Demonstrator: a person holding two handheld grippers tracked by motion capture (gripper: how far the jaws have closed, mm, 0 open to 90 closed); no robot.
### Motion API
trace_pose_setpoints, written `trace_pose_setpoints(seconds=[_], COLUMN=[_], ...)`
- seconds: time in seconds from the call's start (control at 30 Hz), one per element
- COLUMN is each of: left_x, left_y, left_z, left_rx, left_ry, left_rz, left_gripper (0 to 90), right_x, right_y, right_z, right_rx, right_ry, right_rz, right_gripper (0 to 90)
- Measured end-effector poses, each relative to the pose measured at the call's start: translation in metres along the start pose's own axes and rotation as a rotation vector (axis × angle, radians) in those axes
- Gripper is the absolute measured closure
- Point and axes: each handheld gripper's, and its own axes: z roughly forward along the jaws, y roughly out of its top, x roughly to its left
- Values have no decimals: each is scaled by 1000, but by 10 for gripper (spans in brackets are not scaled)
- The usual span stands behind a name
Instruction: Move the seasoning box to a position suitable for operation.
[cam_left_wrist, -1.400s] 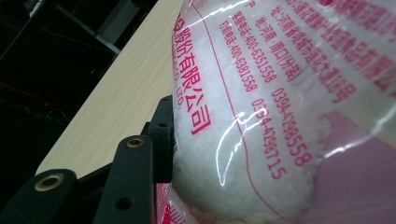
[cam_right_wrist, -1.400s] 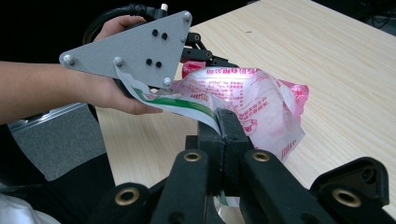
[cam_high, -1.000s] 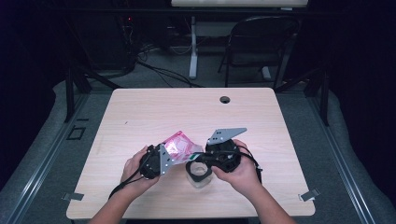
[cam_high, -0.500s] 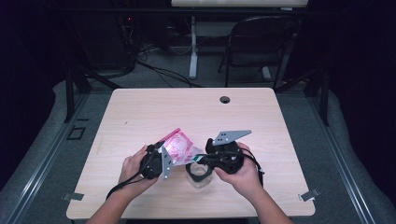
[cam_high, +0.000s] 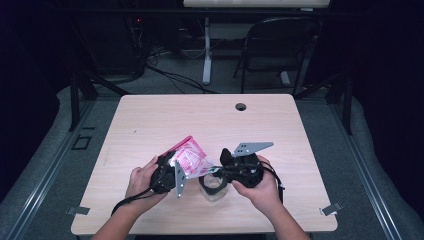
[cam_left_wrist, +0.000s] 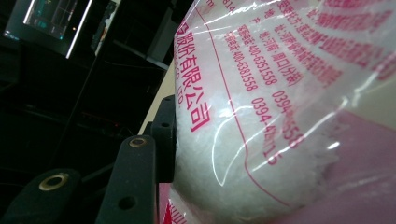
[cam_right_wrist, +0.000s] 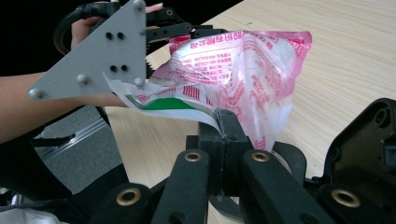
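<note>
A clear plastic bag (cam_high: 191, 159) with pink print and white grains inside hangs between both grippers above the table's front middle. My left gripper (cam_high: 172, 172) is shut on its left side; the bag (cam_left_wrist: 280, 116) presses close against the camera beside a black jaw. My right gripper (cam_right_wrist: 223, 122) is shut on the bag's torn lower edge (cam_right_wrist: 187, 106), its jaws closed together. In the high view the right gripper (cam_high: 220, 170) sits just right of the bag. A glass jar (cam_high: 214, 189) with a black rim stands on the table below the bag.
The wooden table (cam_high: 150, 120) has a round cable hole (cam_high: 241, 106) near its far edge. A black chair (cam_high: 280, 45) and a table leg stand on the floor beyond. Metal rails run along both sides of the table.
Both grippers have kept hold of the bag. The right gripper has shifted slightly right and its grey plate has tilted flatter; the bag is stretched a little more between them.
</note>
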Motion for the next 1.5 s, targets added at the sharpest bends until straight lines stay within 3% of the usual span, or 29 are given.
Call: trace_pose_setpoints(seconds=[0.5, 0.97, 1.5], left_x=[-5, -9, -7], left_y=[0, -4, 1], left_z=[-4, -5, -11], left_rx=[3, 6, 15], left_ry=[22, 31, 80], left_rz=[50, 43, 130], left_gripper=[611, 616, 618], right_x=[-6, -11, -12], right_y=[-3, -2, -7], right_z=[2, 8, 7], right_rx=[-20, -28, -51], right_ry=[-35, -45, -26], right_rz=[5, 11, 39], right_gripper=[900, 900, 900])
